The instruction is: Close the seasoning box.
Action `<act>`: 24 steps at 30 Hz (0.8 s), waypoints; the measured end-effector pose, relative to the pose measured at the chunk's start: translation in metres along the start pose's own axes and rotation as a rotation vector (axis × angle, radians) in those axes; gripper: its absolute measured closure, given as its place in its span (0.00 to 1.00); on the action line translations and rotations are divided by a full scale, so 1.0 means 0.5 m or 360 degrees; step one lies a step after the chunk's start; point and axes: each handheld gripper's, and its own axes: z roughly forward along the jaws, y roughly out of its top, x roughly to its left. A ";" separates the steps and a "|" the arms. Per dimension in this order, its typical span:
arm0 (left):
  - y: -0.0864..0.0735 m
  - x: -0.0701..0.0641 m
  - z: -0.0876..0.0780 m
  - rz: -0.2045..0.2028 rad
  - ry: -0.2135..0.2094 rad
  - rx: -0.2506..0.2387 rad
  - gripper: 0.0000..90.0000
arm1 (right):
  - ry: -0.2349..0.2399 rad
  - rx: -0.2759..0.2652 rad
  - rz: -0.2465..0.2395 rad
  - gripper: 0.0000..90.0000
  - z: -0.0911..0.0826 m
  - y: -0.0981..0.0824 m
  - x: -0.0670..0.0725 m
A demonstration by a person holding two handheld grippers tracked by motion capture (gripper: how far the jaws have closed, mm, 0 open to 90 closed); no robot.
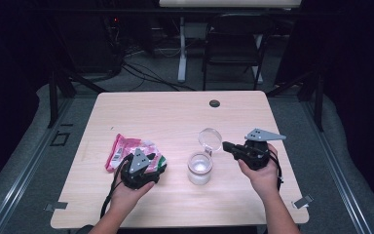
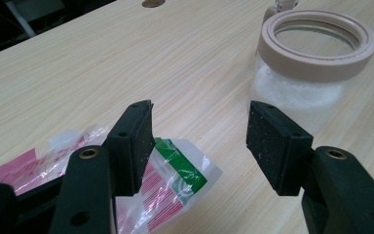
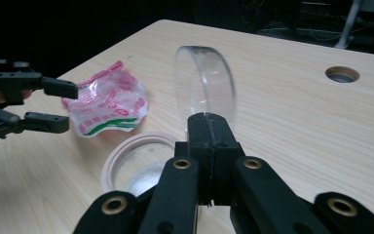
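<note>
A glass jar [image 1: 199, 168] with a beige rim [image 2: 316, 48] stands near the middle of the table, holding something white. Its clear round lid [image 1: 209, 139] stands tipped up behind it. My right gripper [image 3: 207, 124] is shut, pads together, with the tips just in front of the lid [image 3: 204, 83] and above the jar [image 3: 136, 161]; I cannot tell whether they touch the lid. A crumpled pink, white and green plastic bag [image 1: 124, 148] lies left of the jar. My left gripper [image 2: 199, 141] is open, low over the bag's green corner [image 2: 175, 165], aimed at the jar.
A round cable hole [image 1: 215, 103] sits near the table's far edge. A dark folding chair [image 1: 233, 44] and a white desk leg [image 1: 181, 48] stand beyond the table. The wooden table top [image 1: 165, 117] is bare behind the jar and bag.
</note>
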 end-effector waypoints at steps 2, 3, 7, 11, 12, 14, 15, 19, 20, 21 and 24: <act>-0.001 0.002 -0.003 -0.0010 0.0006 0.0000 0.48 | -0.0015 0.0000 0.0014 1.00 -0.002 0.001 -0.007; -0.003 0.004 -0.004 -0.0017 0.0012 -0.0004 0.48 | -0.0023 -0.0012 0.0032 1.00 -0.002 0.001 -0.010; -0.005 0.008 -0.016 -0.0041 0.0030 -0.0037 0.48 | -0.0053 -0.0021 0.0072 1.00 -0.002 0.000 -0.029; -0.004 0.007 -0.022 -0.0042 0.0027 -0.0052 0.47 | -0.0069 -0.0008 0.0066 1.00 0.003 0.000 -0.034; -0.004 0.006 -0.023 -0.0043 0.0024 -0.0058 0.47 | -0.0072 -0.0007 0.0067 1.00 0.005 0.000 -0.035; -0.004 0.003 -0.026 -0.0037 0.0029 -0.0062 0.47 | -0.0082 -0.0001 0.0059 1.00 0.011 -0.001 -0.037; -0.004 0.001 -0.027 -0.0039 0.0026 -0.0065 0.47 | -0.0089 -0.0001 0.0057 1.00 0.015 -0.001 -0.038; -0.006 -0.004 -0.028 -0.0016 0.0029 -0.0049 0.47 | -0.0097 -0.0010 0.0063 1.00 0.021 -0.002 -0.042; -0.007 -0.004 -0.029 -0.0012 0.0031 -0.0049 0.47 | -0.0102 -0.0004 0.0060 1.00 0.022 -0.002 -0.045; -0.008 -0.005 -0.029 -0.0014 0.0036 -0.0053 0.48 | -0.0106 -0.0002 0.0067 1.00 0.024 -0.003 -0.047; -0.011 -0.002 -0.032 -0.0011 0.0047 -0.0042 0.49 | -0.0105 0.0002 0.0080 1.00 0.030 -0.004 -0.054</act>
